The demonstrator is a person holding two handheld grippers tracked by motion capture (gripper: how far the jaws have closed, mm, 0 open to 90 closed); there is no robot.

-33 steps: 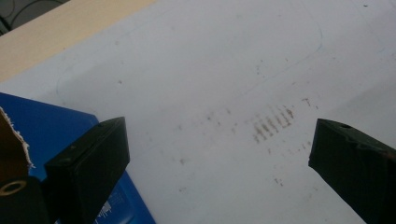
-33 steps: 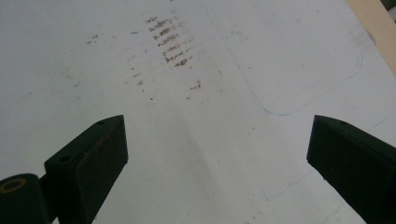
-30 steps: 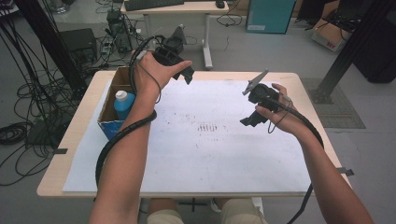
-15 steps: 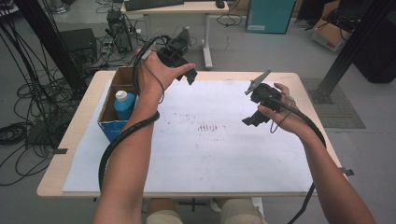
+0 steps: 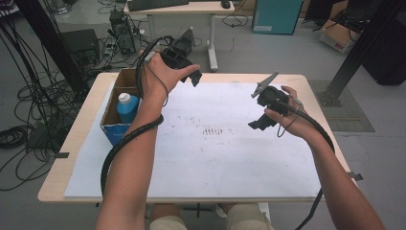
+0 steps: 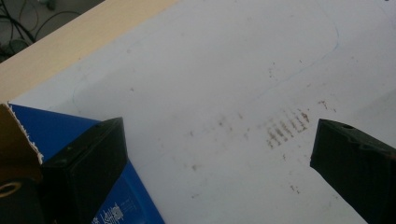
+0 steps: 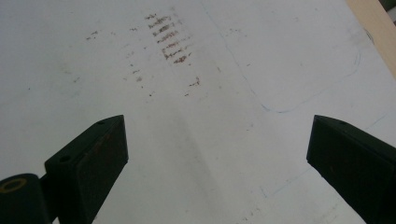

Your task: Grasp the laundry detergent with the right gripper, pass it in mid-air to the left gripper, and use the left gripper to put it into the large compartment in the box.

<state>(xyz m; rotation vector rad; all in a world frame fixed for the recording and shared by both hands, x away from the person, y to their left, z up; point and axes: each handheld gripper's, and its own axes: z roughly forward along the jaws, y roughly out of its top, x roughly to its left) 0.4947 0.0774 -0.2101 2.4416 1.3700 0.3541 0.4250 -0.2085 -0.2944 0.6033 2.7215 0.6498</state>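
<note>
Left gripper [image 5: 184, 57]: I hold it raised over the far left part of the bench [image 5: 86, 122], just right of the box, with its cable looping down along my forearm.
Left jaws: released, standing wide apart with nothing between them; in the left gripper view they frame bare white sheet and a corner of the box.
Right gripper [image 5: 266, 106]: I hold it raised over the right part of the bench, well apart from the left one, with its grey plate pointing up and far.
Right jaws: released too, spread wide and empty; in the right gripper view they frame bare sheet.
White sheet [image 5: 230, 153]: it covers most of the bench top, with a faint blue pen outline drawn on it.
Brown smudges [image 5: 213, 130]: a small patch of short dark strokes near the middle of the sheet, between my two grippers and nearer to me than both.
Cardboard box [image 5: 112, 112]: it sits at the far left edge of the bench, open at the top, blue on its near outer side.
Blue bottle [image 5: 127, 108]: it stands upright inside the box, white cap on top, just left of my left wrist and untouched by either gripper.
</note>
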